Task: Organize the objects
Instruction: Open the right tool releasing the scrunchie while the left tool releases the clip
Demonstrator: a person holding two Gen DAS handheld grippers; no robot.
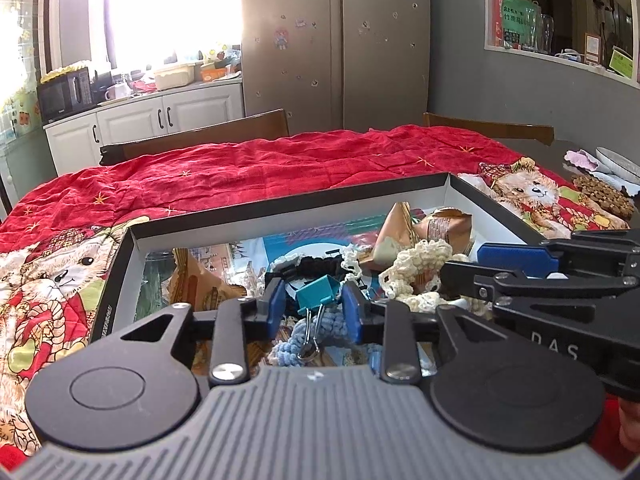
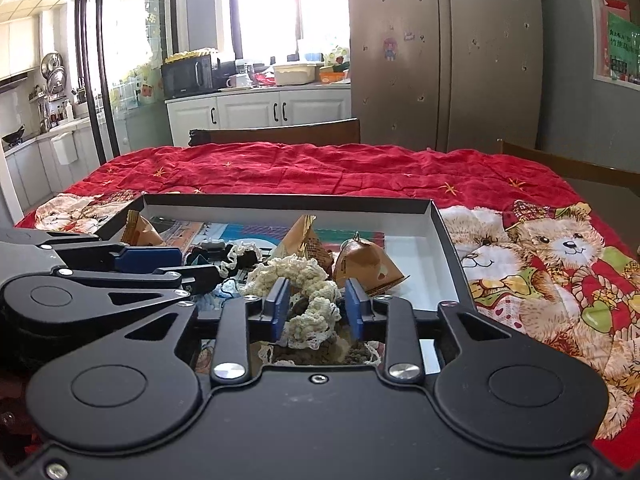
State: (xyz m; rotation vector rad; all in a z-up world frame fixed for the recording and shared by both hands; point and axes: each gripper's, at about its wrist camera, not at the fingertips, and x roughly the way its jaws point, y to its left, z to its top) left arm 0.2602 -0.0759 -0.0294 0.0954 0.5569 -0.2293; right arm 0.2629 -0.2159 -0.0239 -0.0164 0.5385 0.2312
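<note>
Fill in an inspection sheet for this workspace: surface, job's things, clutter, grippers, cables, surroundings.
Surface: red bear-print quilt covers the table.
Job's things: shallow box holding a teal binder clip, cream crochet piece, brown snack packets.
Clutter: pellets and plates at the table's far right.
Grippers: left gripper open around the clip; right gripper open around the crochet.
Cables: nothing seen.
Surroundings: fridge, microwave, chairs.

A rumpled red quilt printed with teddy bears (image 1: 248,176) covered the table. Behind it stood 2 dark wooden chairs (image 1: 208,132), a steel double-door refrigerator (image 1: 336,48), white cabinets (image 2: 260,114) and a black microwave (image 2: 188,76).
</note>
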